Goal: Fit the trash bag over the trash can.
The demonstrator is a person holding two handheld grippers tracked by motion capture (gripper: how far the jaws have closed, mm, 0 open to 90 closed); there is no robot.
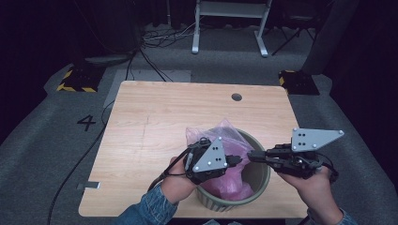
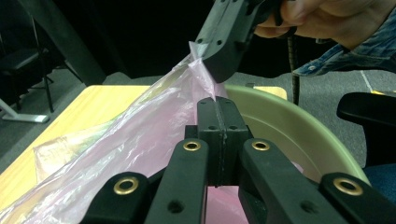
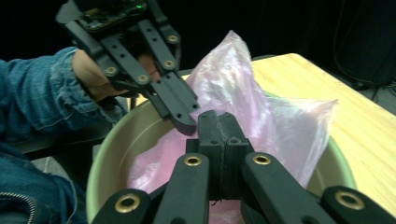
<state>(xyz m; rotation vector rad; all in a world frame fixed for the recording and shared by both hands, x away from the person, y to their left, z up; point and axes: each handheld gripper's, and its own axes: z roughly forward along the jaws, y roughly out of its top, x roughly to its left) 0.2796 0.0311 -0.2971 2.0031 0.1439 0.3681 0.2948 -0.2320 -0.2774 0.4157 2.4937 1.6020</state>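
Note:
A pale green bin (image 1: 259,146) stands near the front edge of the wooden table (image 1: 155,126), with a pink plastic bag (image 1: 220,133) inside it and bunched up over its far rim. My left gripper (image 1: 239,159) and right gripper (image 1: 251,155) meet tip to tip over the bin's mouth. In the left gripper view my left gripper (image 2: 217,103) is shut at the bag's (image 2: 140,135) edge. Just above it the right gripper (image 2: 219,70) pinches a corner of the film. In the right gripper view my right gripper (image 3: 218,116) is shut against the bag (image 3: 233,79), with the left gripper (image 3: 184,122) beside it.
The bin (image 2: 299,135) sits close to the table's near edge. A round cable hole (image 1: 236,97) lies at the table's back right. White frame legs (image 1: 230,28), cables and yellow-black blocks (image 1: 75,80) are on the floor behind. A dark chair (image 2: 369,112) is at the person's side.

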